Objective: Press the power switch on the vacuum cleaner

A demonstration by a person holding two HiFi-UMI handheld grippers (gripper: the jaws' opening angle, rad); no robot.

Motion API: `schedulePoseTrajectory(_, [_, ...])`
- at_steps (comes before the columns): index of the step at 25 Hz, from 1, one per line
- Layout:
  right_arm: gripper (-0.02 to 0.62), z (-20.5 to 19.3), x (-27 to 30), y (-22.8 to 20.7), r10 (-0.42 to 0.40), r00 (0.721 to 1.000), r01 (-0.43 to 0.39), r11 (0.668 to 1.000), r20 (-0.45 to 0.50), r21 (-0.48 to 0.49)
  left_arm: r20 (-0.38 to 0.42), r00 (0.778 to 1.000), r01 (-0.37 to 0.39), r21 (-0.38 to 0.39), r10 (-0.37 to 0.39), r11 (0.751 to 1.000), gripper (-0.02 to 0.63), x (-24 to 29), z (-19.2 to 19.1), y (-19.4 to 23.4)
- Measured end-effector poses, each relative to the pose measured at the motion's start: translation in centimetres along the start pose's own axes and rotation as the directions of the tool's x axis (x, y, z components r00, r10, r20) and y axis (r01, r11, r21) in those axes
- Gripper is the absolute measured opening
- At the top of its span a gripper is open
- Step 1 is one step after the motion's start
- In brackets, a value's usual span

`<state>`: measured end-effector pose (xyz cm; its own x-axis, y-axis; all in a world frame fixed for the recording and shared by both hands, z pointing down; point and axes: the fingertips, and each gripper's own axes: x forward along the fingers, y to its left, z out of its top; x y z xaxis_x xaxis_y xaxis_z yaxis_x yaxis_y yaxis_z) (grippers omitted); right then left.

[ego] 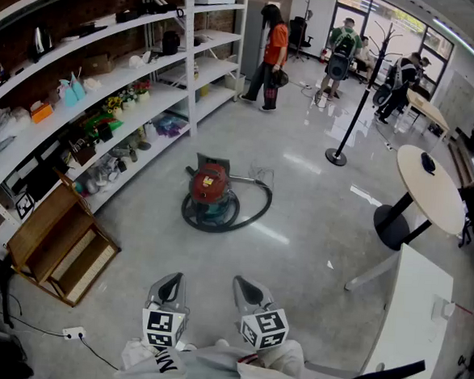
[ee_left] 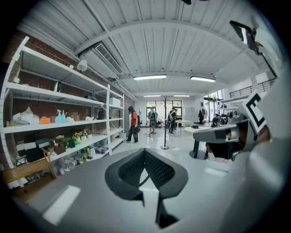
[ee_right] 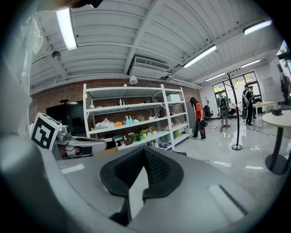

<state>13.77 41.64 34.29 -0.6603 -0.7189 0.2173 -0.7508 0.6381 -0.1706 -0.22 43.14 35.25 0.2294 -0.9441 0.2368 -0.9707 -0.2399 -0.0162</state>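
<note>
The polished floor of a wide room takes up most of the head view, with long white shelving along its left side and people standing far off at the back. The vacuum cleaner, a red-topped canister, sits on open floor near the shelving with its dark hose looped round it, well ahead of both tools. The left gripper and the right gripper are held low and close to the body, side by side. Each has its jaws pressed together at the tips and carries nothing. The step in hand looks like the approach, with nothing touched yet. The switch itself is too small to pick out, so the next move calls for walking up, finding it on the canister top, and pushing down with one closed tip.
</note>
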Motion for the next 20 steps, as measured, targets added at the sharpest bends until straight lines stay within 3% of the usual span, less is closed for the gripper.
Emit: schedulePoseTrajectory(20, [0.000,-0.6,-0.8,-1.8,0.040,0.999,-0.040,0.999,0.000,0.034,-0.024,0.999,-0.024,-0.044,0.022,0.999,0.000,0.7,-1.3,-1.7])
